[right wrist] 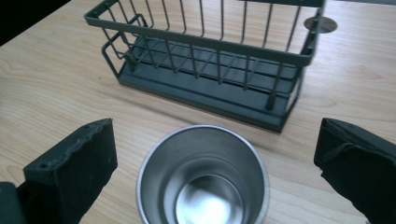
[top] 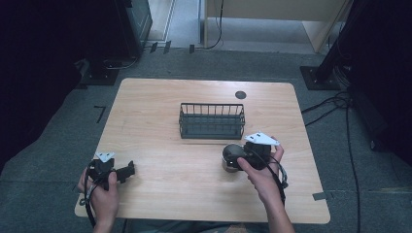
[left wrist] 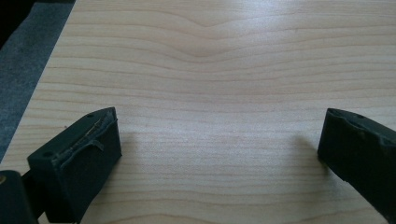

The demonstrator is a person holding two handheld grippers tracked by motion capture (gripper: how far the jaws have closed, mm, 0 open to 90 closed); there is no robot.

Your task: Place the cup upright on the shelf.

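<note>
A steel cup [right wrist: 203,179] stands upright and empty on the wooden table, just in front of a dark wire basket [right wrist: 205,56]. My right gripper [right wrist: 215,163] is open, its jaws wide on either side of the cup and not touching it. In the high view the cup [top: 232,156] sits right of centre with the right gripper [top: 243,158] around it, and the basket [top: 212,120] lies at mid table. My left gripper [top: 127,170] rests near the front left edge. It is open [left wrist: 219,144] over bare wood, with nothing between its jaws.
The table [top: 160,111] has a round grommet hole [top: 240,95] near its far edge. Its left edge [left wrist: 28,102] drops to grey carpet close beside my left gripper. Cables [top: 335,104] trail on the floor at the right.
</note>
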